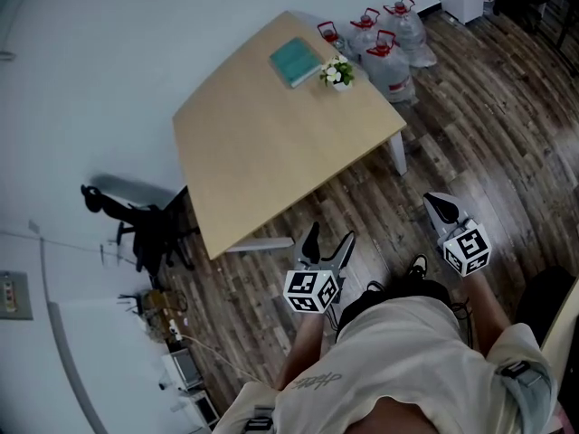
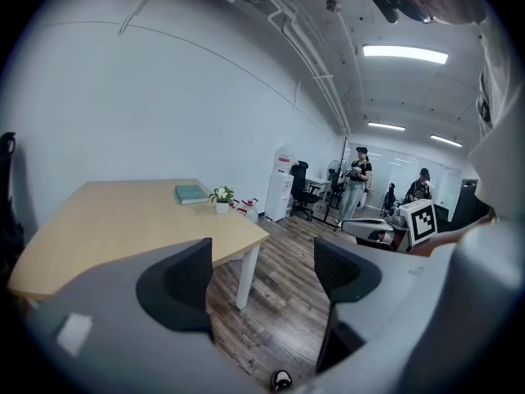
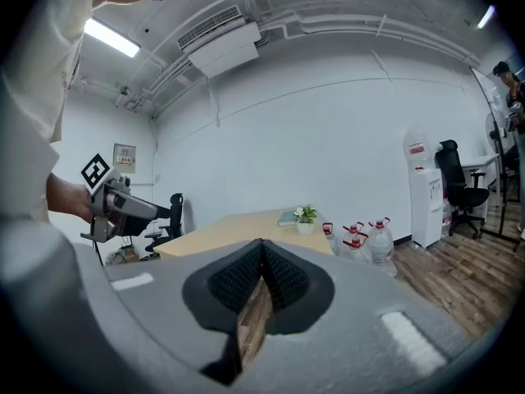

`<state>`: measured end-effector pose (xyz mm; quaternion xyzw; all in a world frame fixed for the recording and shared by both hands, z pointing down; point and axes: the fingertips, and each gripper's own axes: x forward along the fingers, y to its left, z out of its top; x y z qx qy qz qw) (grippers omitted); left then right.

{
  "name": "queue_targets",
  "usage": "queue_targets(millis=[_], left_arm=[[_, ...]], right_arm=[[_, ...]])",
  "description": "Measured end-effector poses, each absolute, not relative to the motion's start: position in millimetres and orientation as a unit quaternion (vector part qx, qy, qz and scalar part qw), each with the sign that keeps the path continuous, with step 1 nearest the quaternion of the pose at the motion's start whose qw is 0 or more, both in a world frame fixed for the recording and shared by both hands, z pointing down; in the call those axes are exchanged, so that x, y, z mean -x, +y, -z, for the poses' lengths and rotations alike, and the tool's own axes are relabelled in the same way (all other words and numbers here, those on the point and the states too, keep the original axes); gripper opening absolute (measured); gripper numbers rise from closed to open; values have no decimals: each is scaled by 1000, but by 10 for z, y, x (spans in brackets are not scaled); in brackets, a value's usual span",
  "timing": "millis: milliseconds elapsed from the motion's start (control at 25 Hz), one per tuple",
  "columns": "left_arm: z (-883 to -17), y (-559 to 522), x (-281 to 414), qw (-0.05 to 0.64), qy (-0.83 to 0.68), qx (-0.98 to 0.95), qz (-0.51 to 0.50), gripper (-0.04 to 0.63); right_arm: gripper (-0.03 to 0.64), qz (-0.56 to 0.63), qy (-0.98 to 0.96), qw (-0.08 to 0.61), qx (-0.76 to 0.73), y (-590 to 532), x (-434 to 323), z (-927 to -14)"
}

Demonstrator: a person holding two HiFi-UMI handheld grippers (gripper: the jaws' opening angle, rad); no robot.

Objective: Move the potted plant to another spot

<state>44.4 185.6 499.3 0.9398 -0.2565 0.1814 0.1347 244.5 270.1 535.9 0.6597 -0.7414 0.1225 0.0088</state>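
Observation:
The potted plant (image 1: 336, 72), small white flowers in a white pot, stands near the far edge of the wooden table (image 1: 262, 152), next to a teal book (image 1: 295, 61). It also shows in the left gripper view as the plant (image 2: 221, 195) and in the right gripper view as the plant (image 3: 305, 214). My left gripper (image 1: 327, 242) is open and empty, over the floor short of the table's near corner. My right gripper (image 1: 441, 208) hangs further right over the floor, pads together with nothing between them. Both are far from the plant.
Several water bottles (image 1: 384, 39) with red caps stand on the floor beyond the table. A black office chair (image 1: 145, 229) sits left of the table by the white wall. A water dispenser (image 3: 420, 187) and people (image 2: 358, 179) are further off.

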Motion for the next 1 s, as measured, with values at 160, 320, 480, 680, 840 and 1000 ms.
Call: queue_targets(millis=[160, 320, 480, 680, 840, 1000], left_arm=[[-5094, 1765, -536, 146, -243, -937, -202, 393], [-5314, 1607, -667, 155, -235, -936, -213, 391], [-5496, 1438, -947, 139, -213, -941, -225, 393], [-5407, 1039, -1332, 120, -169, -953, -220, 396], [-5237, 621, -1478, 110, -162, -960, -202, 396], [-5153, 288, -1549, 100, -152, -965, -188, 396]], right_arm=[[3, -139, -740, 14, -658, 2627, -2472, -5471], [3, -162, -729, 2, -665, 2586, -2480, -5677], [3, -170, -715, 21, -678, 2513, -2667, -5782], [3, -160, -673, 15, -722, 2138, -3037, -5540], [3, -134, -664, 4, -736, 1722, -3110, -5245], [3, -116, -656, -11, -746, 1366, -3192, -5038]])
